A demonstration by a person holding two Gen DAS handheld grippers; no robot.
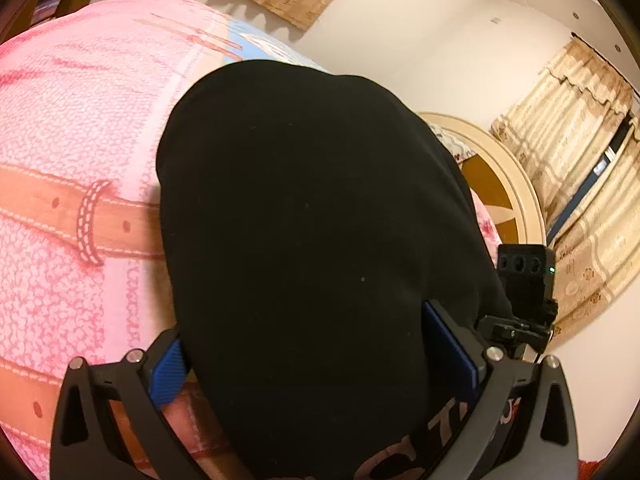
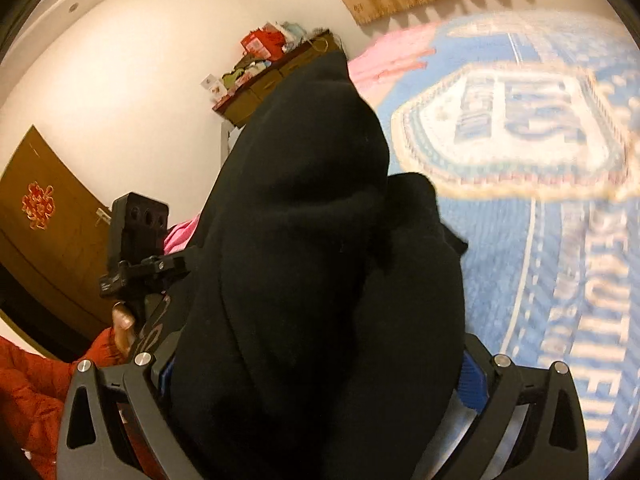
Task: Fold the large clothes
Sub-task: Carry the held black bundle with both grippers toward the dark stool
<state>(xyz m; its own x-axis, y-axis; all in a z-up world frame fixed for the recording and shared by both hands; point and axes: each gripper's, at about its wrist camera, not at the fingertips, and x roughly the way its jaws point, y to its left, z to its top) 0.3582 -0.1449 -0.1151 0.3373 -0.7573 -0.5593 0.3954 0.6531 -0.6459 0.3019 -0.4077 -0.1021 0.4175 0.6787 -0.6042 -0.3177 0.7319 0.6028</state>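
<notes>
Both grippers (image 1: 316, 364) (image 2: 320, 376) straddle black garment (image 1: 312, 208) (bunched): left released, right grip unclear.

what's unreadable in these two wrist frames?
- Left wrist: the black garment hides the gap between the left tongs; its white print is cut off at the bottom edge.
- Right wrist: bunched garment covers the right tongs, so the grip cannot be judged.
- Right wrist: bedspread lettering is blurred.

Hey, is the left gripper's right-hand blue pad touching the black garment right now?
Cannot tell. In the left wrist view the black garment fills the space between the left gripper's wide-spread blue pads, hiding any contact or gap.
</notes>
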